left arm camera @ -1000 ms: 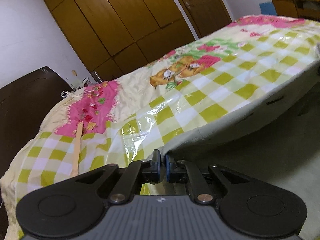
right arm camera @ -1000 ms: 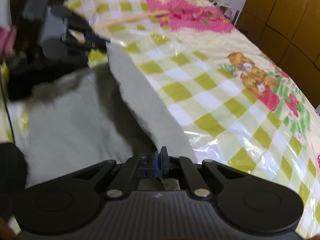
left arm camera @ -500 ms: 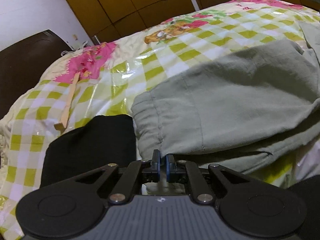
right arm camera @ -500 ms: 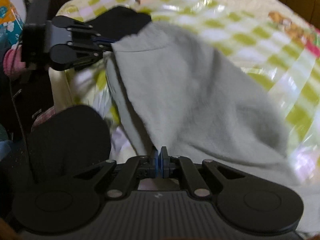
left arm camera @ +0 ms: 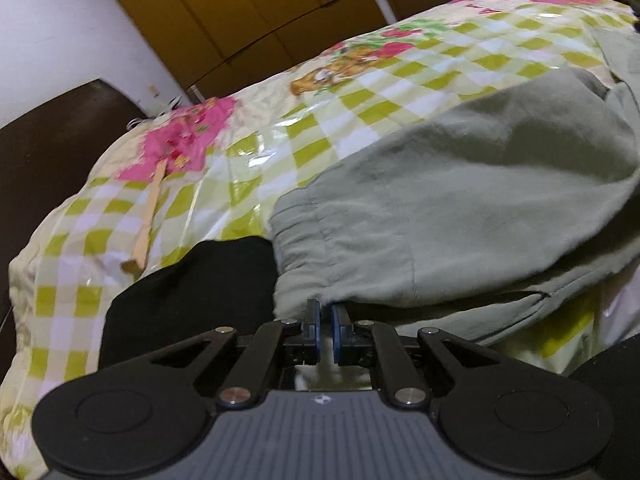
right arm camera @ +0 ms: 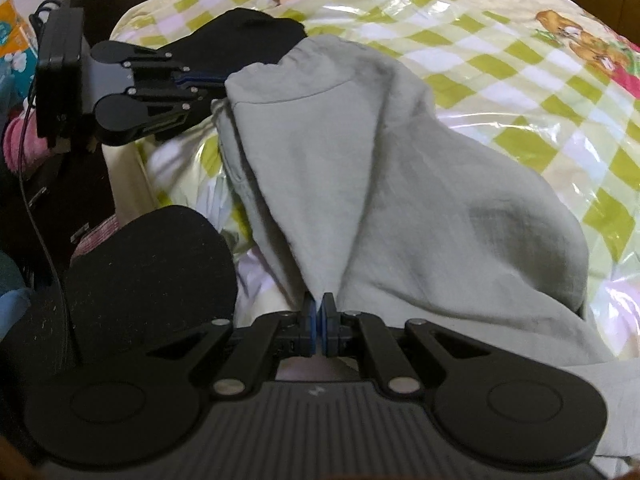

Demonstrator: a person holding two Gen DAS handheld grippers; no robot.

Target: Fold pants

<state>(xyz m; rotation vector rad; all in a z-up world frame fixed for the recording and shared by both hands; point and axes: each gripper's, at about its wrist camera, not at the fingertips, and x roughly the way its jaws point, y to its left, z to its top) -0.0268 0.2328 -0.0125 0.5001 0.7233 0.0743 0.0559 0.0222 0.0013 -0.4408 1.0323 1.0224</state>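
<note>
Grey-green pants (left arm camera: pixel 440 208) lie bunched on the checked bedspread, folded over themselves; they also fill the right wrist view (right arm camera: pixel 400 184). My left gripper (left arm camera: pixel 324 312) is shut on the edge of the pants by the elastic waistband; it also shows in the right wrist view (right arm camera: pixel 218 80), holding that corner. My right gripper (right arm camera: pixel 319 312) is shut on a pinched fold of the pants, which rises in a ridge from the tips.
A black garment (left arm camera: pixel 188 300) lies on the bed left of the pants. A wooden stick (left arm camera: pixel 148 220) lies on the bedspread (left arm camera: pixel 360 100) beyond it. Wooden wardrobes (left arm camera: pixel 260 12) and a dark headboard (left arm camera: pixel 52 140) stand behind. The bed edge is at the near left.
Both grippers pulled the pants edge back toward the near bed side and lowered it, folding the pants over. The cloth now rests bunched on the bed beside the black garment.
</note>
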